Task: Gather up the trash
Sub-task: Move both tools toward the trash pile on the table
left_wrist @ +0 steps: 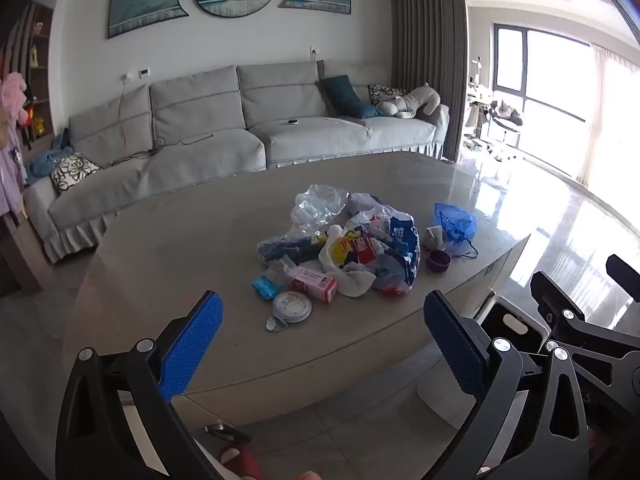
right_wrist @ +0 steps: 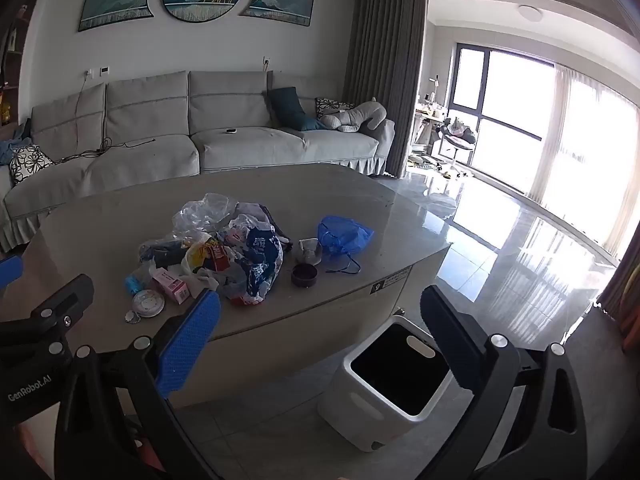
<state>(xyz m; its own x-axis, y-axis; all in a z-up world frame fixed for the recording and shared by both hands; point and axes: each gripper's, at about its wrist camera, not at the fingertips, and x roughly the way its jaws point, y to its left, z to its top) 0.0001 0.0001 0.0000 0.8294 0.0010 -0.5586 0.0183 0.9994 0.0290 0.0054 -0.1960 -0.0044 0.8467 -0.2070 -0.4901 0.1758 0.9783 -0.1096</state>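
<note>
A pile of crumpled plastic bags and wrappers (left_wrist: 360, 240) (right_wrist: 228, 248) lies mid-table on the grey table (left_wrist: 160, 240). Around it sit a blue bag (left_wrist: 456, 224) (right_wrist: 344, 234), a pink box (left_wrist: 316, 282) (right_wrist: 172, 286), a round tin (left_wrist: 292, 308) (right_wrist: 148, 302) and a dark cup (left_wrist: 438, 260) (right_wrist: 304, 274). My left gripper (left_wrist: 323, 299) hovers open before the table's near edge, short of the tin, nothing between its blue pads. My right gripper (right_wrist: 322, 298) is open too, above the white open-topped bin (right_wrist: 352, 400) on the floor by the table's right end.
A grey sofa (left_wrist: 200, 148) with cushions runs behind the table. Glossy tiled floor (right_wrist: 520, 248) stretches right toward bright windows and a grey curtain (right_wrist: 384, 72). A red slipper (left_wrist: 240, 462) shows below the left gripper. Each gripper appears at the edge of the other's view.
</note>
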